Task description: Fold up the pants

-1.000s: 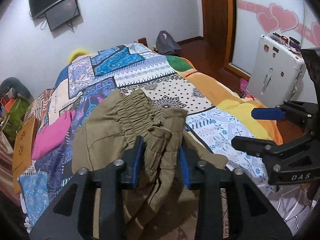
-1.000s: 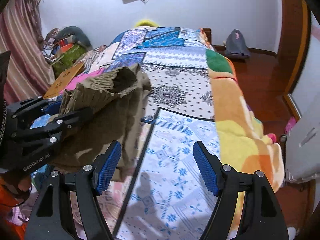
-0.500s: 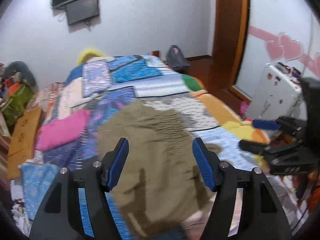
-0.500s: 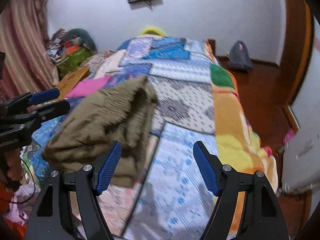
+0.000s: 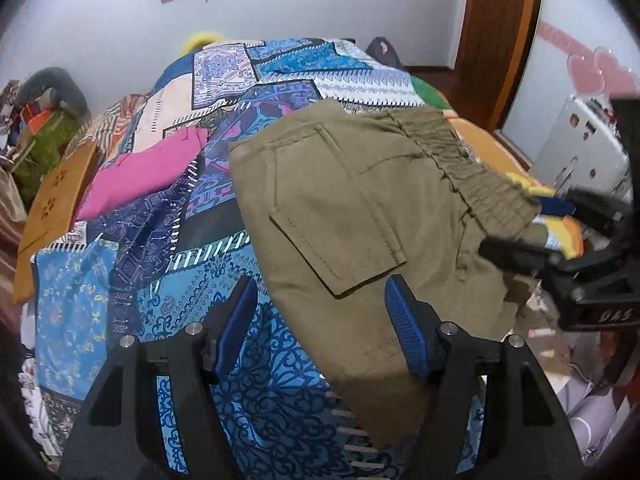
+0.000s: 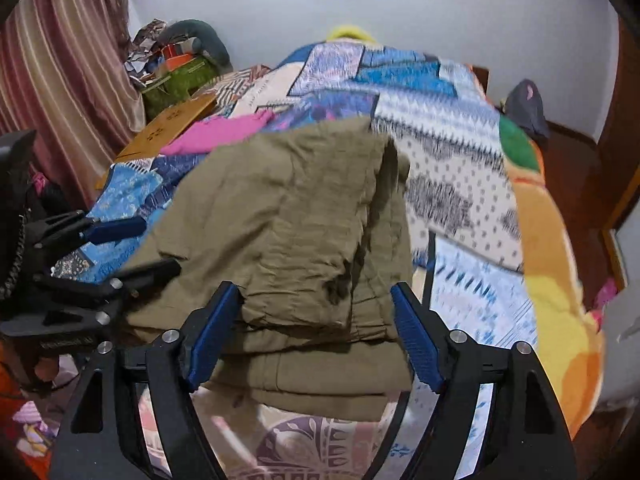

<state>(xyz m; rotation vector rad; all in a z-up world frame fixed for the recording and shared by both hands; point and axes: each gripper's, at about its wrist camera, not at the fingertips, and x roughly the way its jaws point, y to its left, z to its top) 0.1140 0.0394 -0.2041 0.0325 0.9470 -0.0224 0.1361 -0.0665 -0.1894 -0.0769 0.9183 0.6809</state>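
Folded olive-khaki cotton pants [image 5: 360,216] lying on patchwork bedspread [image 5: 168,280]; left gripper [image 5: 320,320] at six o'clock, right gripper [image 6: 316,332] likewise, both spread wide, holding nothing.

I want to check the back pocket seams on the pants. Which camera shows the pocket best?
The left wrist view: the pocket lies flat and sharp on the pants, stitching visible between the open left tool's fingers. The right wrist view shows only blurred, rumpled folds of them, no pocket.
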